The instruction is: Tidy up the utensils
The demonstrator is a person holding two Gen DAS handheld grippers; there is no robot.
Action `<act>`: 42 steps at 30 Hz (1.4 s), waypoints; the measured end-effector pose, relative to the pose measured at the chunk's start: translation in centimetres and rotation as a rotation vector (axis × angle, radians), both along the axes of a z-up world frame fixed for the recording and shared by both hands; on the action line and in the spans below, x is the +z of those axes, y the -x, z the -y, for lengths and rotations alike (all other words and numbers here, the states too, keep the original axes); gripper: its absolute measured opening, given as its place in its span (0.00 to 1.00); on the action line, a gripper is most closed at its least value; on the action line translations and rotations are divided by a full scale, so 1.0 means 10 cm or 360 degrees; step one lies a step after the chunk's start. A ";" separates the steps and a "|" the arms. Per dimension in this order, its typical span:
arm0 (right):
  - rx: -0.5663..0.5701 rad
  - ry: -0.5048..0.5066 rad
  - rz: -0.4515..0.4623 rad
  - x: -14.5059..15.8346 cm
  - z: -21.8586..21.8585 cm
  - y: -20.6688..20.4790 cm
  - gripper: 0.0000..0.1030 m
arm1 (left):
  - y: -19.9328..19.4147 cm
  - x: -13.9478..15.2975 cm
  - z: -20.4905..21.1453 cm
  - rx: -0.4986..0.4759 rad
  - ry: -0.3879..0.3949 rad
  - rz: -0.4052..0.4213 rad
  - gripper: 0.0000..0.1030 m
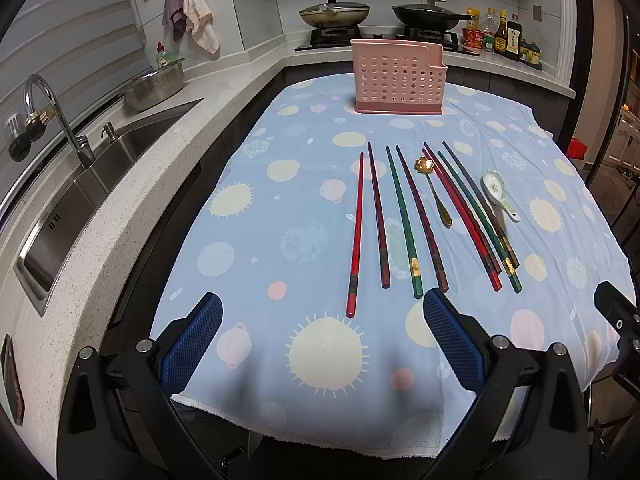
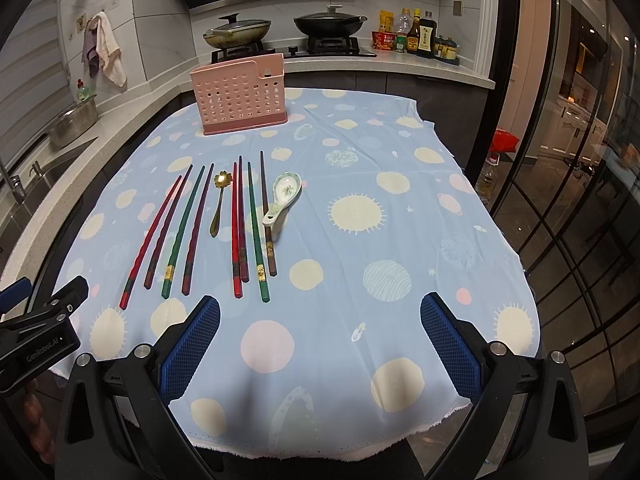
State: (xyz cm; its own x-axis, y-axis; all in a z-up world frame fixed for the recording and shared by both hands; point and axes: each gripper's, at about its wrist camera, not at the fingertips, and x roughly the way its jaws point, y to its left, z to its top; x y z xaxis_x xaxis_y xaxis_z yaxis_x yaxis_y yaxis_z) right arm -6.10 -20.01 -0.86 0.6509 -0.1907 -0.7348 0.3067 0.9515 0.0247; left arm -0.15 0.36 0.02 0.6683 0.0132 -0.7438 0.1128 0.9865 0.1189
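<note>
Several red, maroon, green and dark chopsticks (image 1: 408,220) (image 2: 240,228) lie side by side on the blue patterned cloth. A gold flower-bowl spoon (image 1: 434,192) (image 2: 218,204) lies among them. A white ceramic spoon (image 1: 498,194) (image 2: 282,198) lies at their right. A pink perforated utensil holder (image 1: 398,76) (image 2: 239,94) stands upright at the far end. My left gripper (image 1: 322,308) is open and empty above the near edge, short of the chopstick ends. My right gripper (image 2: 320,308) is open and empty, right of the chopsticks.
The table (image 1: 256,240) (image 2: 400,200) abuts a stone counter with a sink (image 1: 80,184) and a steel colander (image 1: 156,86) on the left. A stove with two pans (image 1: 380,16) and sauce bottles (image 2: 416,36) stand behind. A glass partition (image 2: 580,200) is at right.
</note>
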 end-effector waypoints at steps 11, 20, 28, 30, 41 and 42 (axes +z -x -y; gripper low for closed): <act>-0.0003 -0.0001 0.0000 0.00 0.00 0.00 0.93 | 0.00 0.00 0.00 0.0000 -0.0001 0.0001 0.93; 0.0000 0.0001 0.0001 0.00 0.00 0.00 0.93 | 0.00 0.00 0.00 0.0001 -0.0001 0.0002 0.93; -0.0001 0.0000 -0.0001 0.00 0.00 0.00 0.93 | 0.01 0.02 -0.01 -0.0004 0.0002 -0.0001 0.93; 0.0001 0.0000 -0.0001 0.00 0.00 0.00 0.93 | 0.00 0.03 -0.02 -0.0006 0.0003 -0.0004 0.93; -0.0058 -0.0107 -0.0014 -0.06 0.20 -0.17 0.93 | -0.34 -0.21 -0.26 0.0061 0.0115 -0.0158 0.93; -0.0066 -0.0115 -0.0018 -0.08 0.23 -0.20 0.93 | -0.38 -0.26 -0.29 0.0064 0.0119 -0.0172 0.93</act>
State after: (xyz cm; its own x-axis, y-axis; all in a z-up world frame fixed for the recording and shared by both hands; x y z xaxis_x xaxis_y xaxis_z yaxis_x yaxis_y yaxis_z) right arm -4.09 -22.30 -1.64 0.6350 -0.1635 -0.7550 0.3465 0.9338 0.0892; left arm 3.66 3.23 -2.53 0.5841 -0.0198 -0.8114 0.0813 0.9961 0.0342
